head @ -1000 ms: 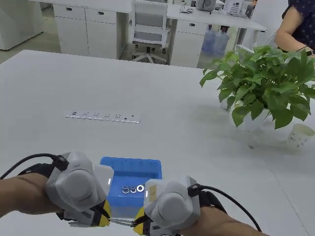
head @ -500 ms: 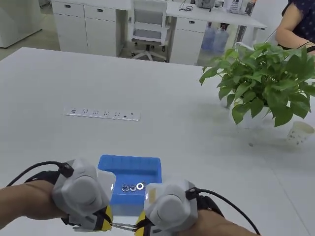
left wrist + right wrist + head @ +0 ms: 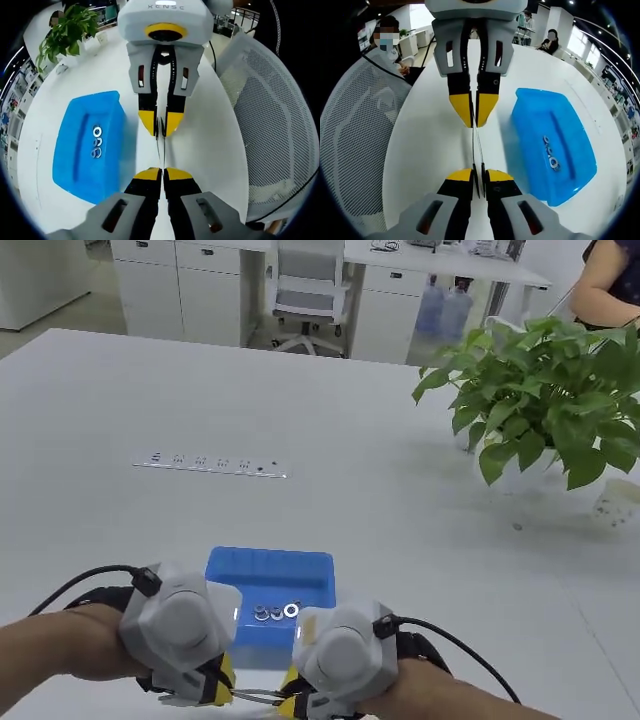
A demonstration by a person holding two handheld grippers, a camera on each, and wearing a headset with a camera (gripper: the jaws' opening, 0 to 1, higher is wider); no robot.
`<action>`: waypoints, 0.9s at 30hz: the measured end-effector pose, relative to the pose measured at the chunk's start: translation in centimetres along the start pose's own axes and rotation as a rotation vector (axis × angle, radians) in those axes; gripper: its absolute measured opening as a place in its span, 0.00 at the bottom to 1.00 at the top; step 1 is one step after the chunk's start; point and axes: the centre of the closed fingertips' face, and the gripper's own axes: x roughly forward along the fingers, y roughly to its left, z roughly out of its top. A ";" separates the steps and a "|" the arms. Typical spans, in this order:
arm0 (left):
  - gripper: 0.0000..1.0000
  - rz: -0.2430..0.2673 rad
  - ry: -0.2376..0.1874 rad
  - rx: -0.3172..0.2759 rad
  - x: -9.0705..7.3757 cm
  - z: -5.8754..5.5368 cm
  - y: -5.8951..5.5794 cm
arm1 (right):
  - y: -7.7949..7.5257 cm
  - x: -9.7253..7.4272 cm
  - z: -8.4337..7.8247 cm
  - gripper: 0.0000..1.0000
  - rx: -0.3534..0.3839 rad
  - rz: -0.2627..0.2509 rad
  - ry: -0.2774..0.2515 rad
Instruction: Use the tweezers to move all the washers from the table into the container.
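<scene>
White table (image 3: 400, 490) is stretching wide ahead of you, with a plant (image 3: 540, 400) sitting far right and a power strip (image 3: 210, 465) lying mid-table. The container (image 3: 270, 575) is resting just beyond your hands, near the front edge. Three washers (image 3: 275, 612) are lying in a row inside it, touching one another. You are holding the left gripper (image 3: 162, 175) and the right gripper (image 3: 479, 176) nose to nose, low over the table between yourself and the container, wrists drawn in close to your body. Both are clenching the tweezers (image 3: 161, 150), one at each end, with the yellow tips pressed together on the thin metal and no gap showing.

Risk, as judged from this pose: two grips are sharing one slim tool. If you are letting go on one side before the other side is seated square, the tweezers may be swivelling in the remaining jaws or dropping flat. A flat, thin tool on a hard table is going to be awkward to pick up again. You are also working right at the table edge, with a mesh chair (image 3: 270, 125) just past it, so a dropped tool could be leaving the bench altogether. Pulling the hands apart while both are clamping could be bending the tweezers. The container is close enough that a sideways swing could be nudging it.
</scene>
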 end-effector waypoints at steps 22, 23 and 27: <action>0.08 -0.001 0.023 -0.019 0.9 -0.9 0.0 | -0.2 0.5 -0.3 0.13 0.012 0.004 0.015; 0.09 0.000 0.021 -0.022 1.0 -0.9 0.0 | -0.2 0.5 -0.3 0.13 0.014 0.004 0.019; 0.13 0.018 0.006 -0.041 0.8 -0.6 0.2 | -0.3 0.0 -0.3 0.17 0.014 -0.014 0.011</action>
